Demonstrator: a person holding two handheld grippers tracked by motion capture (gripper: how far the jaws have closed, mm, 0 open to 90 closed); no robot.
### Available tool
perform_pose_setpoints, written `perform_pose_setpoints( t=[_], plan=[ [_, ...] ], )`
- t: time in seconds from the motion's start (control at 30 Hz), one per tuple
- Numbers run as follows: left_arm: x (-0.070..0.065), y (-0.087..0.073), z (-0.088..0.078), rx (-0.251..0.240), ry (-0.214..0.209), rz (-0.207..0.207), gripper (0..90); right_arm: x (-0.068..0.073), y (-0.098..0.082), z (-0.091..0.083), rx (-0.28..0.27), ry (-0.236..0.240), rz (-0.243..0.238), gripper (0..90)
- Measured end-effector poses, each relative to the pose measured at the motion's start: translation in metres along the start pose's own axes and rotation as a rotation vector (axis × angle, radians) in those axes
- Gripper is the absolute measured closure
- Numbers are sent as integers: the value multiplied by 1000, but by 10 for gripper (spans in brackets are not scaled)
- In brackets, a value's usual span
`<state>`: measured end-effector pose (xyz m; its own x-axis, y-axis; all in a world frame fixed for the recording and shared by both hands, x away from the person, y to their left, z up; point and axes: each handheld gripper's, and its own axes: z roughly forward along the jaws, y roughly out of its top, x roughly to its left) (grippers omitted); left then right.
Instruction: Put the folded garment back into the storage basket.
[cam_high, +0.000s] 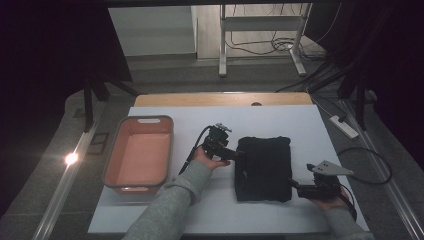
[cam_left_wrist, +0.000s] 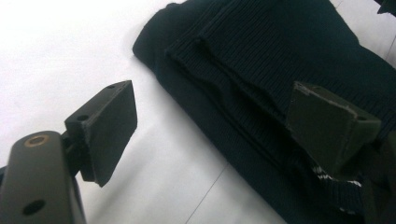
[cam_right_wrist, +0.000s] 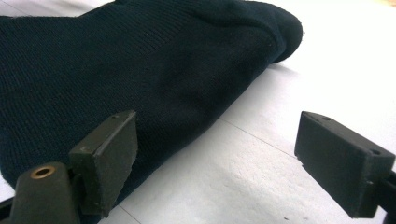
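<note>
A folded black knit garment (cam_high: 263, 167) lies flat on the white table cover (cam_high: 220, 215), right of centre. My left gripper (cam_high: 239, 155) is at the garment's left edge, its jaws open. In the left gripper view the ribbed garment (cam_left_wrist: 280, 51) runs between the jaws of the left gripper (cam_left_wrist: 212, 123), and one jaw hangs over the cloth. My right gripper (cam_high: 294, 184) is at the garment's near right corner, also open. In the right gripper view the garment (cam_right_wrist: 140, 60) lies just beyond the left jaw of the right gripper (cam_right_wrist: 224, 158), with bare table between the jaws.
A pink plastic bin (cam_high: 140, 152) stands at the table's left side, with nothing in it. A cable (cam_high: 372, 165) loops beyond the right edge, and a power strip (cam_high: 344, 126) lies on the floor there. A metal stand (cam_high: 260, 45) is behind the table.
</note>
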<state>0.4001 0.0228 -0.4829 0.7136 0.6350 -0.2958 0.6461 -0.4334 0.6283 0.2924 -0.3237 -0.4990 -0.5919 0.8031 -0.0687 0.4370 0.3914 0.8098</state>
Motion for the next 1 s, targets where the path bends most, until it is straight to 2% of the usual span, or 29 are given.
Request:
perform_pose_setpoints(
  t=[0.27,0.5,1.0],
  plan=[
    [7,2,6,-2,-3,-18,165,0,0,0,0,0,-2,143],
    [11,3,11,-3,4,-17,163,0,0,1,1,1,-1,143],
    [6,16,20,2,3,-2,163,0,0,1,0,2,-1,142]
  ],
)
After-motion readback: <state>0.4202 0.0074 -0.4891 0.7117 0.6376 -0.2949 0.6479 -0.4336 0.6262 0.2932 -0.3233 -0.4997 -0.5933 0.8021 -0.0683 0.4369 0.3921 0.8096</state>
